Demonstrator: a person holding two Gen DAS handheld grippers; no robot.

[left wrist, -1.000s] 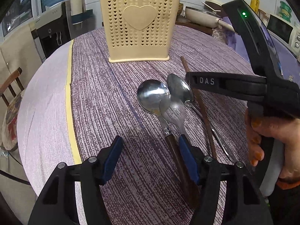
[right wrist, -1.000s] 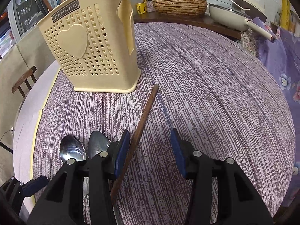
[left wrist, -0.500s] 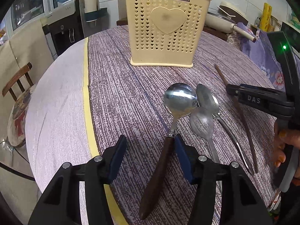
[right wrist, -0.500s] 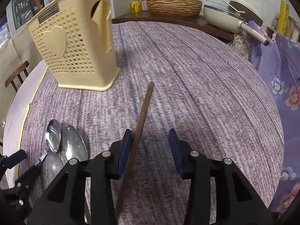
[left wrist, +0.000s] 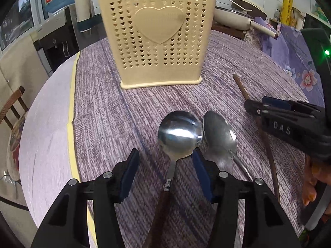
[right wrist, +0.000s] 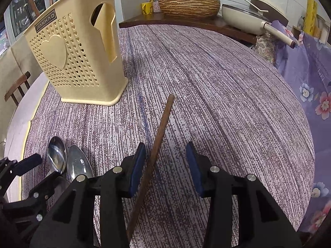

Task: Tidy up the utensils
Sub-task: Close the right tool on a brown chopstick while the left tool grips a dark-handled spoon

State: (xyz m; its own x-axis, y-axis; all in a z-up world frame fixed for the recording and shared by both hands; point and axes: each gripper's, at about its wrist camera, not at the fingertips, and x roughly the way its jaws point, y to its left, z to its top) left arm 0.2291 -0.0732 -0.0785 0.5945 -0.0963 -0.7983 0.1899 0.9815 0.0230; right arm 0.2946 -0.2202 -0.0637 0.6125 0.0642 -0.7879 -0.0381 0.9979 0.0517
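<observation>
On the purple woven tablecloth (left wrist: pixel 115 124), your left gripper (left wrist: pixel 165 165) has slid across to straddle the wood-handled round steel spoon (left wrist: pixel 179 136) — jaws narrowed, not yet pinching. Your right gripper (right wrist: pixel 165 165) brackets the dark wooden chopstick (right wrist: pixel 159 136), also gapped and unheld. Both picks look lined up for the cream perforated plastic holder (left wrist: pixel 157 37).

Spoons (left wrist: pixel 180 136) before holder (left wrist: pixel 157 35), chopstick (right wrist: pixel 157 144) to their right
</observation>
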